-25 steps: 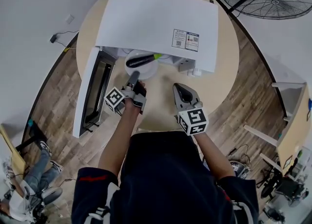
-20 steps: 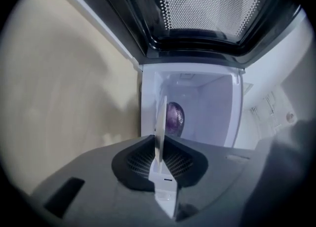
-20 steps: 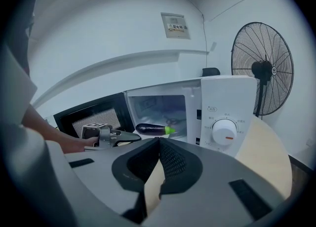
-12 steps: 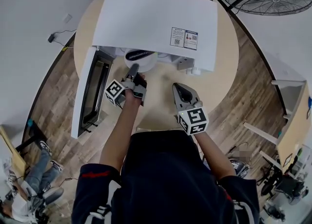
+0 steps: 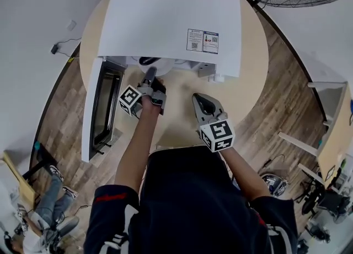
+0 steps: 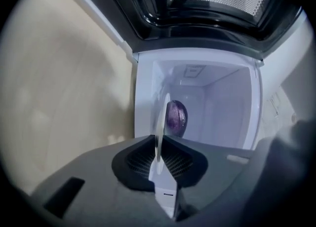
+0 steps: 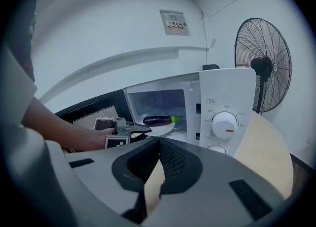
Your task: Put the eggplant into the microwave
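Currently: white plate (image 6: 159,122) clamped by rim in left gripper (image 5: 150,74), jaws nearly together. Eggplant (image 7: 159,120) carried on plate, just inside microwave (image 5: 171,21) mouth, centre of right gripper view. Plate to be held level, slid fully in, lowered before release. Right gripper (image 7: 158,144) closed, empty, lower centre. QR sticker (image 5: 203,41) on microwave top and dial (image 7: 224,125) markings too small to be read.

The dark purple eggplant (image 7: 159,120) with a green stem end lies lengthwise on a white plate (image 7: 165,130) just inside the mouth of the white microwave (image 5: 171,21), whose door (image 5: 102,106) stands swung wide open on the round table (image 5: 248,81).
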`<state>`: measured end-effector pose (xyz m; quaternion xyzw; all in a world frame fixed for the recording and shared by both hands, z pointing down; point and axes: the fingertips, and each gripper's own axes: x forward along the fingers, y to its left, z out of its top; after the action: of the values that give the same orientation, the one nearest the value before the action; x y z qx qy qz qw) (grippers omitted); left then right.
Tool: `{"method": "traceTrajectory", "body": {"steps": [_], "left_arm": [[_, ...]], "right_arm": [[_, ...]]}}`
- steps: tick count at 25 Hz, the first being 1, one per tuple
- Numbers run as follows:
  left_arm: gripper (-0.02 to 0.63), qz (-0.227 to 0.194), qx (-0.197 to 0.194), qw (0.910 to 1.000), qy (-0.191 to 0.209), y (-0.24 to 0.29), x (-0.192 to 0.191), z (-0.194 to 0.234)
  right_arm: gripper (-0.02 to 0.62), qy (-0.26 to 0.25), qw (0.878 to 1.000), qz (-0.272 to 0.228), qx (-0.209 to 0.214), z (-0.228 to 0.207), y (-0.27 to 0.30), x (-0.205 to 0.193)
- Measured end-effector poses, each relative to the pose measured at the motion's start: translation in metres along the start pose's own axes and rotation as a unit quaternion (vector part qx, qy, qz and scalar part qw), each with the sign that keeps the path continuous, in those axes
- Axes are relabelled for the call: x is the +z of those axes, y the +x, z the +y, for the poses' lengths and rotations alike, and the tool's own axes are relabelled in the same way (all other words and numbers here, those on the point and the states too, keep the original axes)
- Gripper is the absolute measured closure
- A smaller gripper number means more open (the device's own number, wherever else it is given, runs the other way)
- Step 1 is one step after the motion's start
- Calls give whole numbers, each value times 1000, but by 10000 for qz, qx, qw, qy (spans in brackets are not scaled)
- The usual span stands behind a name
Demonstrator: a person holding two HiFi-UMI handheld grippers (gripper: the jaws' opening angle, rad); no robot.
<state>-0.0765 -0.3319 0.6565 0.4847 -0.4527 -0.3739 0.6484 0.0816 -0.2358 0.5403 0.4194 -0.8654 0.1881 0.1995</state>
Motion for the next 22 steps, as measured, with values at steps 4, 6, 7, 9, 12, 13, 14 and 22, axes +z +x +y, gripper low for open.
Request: {"method": "traceTrajectory", "body": {"steps": [4,6,7,9,12,13,14,22], "left_arm": [[566,47,8,10000,82,5,-1,-2],[566,85,3,9999,146,6,-1,-3],[566,106,3,9998,180,6,-1,-4],[566,155,13,9996,231,7,-2,-3],[546,270,12,9992,300,7,-5,-2],[529,330,-12,9988,355,7,-6,-2],[504,404,-48,9982,433,6,-9,-3],[408,1110,98,9771,1814,-21,-18,-4]], "right_arm": [[584,-1,10000,32,33,4,-1,-2],[584,-7,10000,52,51,6,-1,-2],[584,-8,10000,58,59,6,-1,-3],[584,-2,10000,62,73,7,-1,-4],[584,1,9999,60,83,7,-1,-5],[584,0,9999,60,85,7,-1,-5],[584,0,9999,60,89,7,-1,-5],[584,60,9999,-11,110,7,1,-2]]}}
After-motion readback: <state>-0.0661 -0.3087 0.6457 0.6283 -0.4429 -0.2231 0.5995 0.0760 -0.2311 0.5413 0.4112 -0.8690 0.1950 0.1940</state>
